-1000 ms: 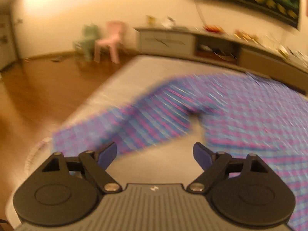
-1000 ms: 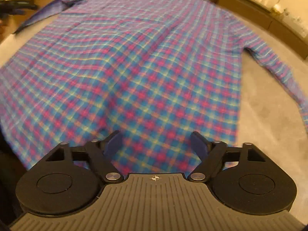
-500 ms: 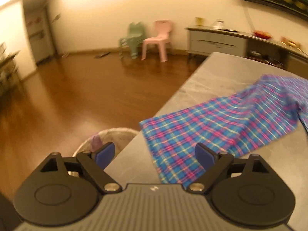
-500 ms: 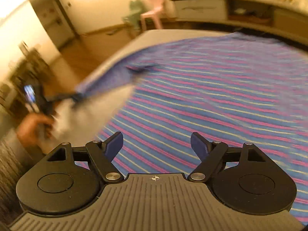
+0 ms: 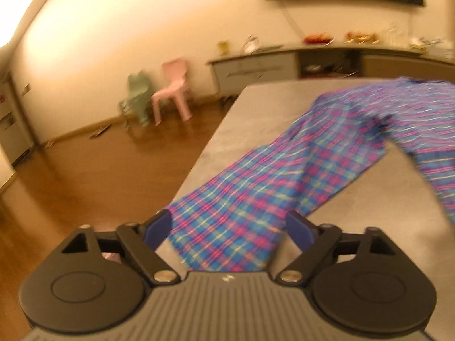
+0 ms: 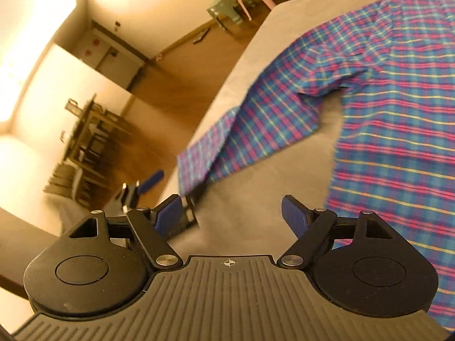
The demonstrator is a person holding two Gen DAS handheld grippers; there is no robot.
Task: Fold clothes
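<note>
At the far left of the room, a green chair [image 5: 138, 96] and a pink chair [image 5: 172, 92] stand on the wooden floor [image 5: 85, 176] by the wall. The left gripper [image 5: 229, 228] hovers over the grey surface [image 5: 256, 108] near its edge, its fingers [image 5: 157, 228] spreading wider on either side of the sleeve cuff [image 5: 224, 241] without pressing it. The plaid shirt [image 6: 398, 113] lies spread flat on the surface, its sleeve reaching toward that edge. Further right, the right gripper [image 6: 231, 214] has its fingers [image 6: 294, 216] wide, with nothing between them, over bare surface beside the shirt's body.
</note>
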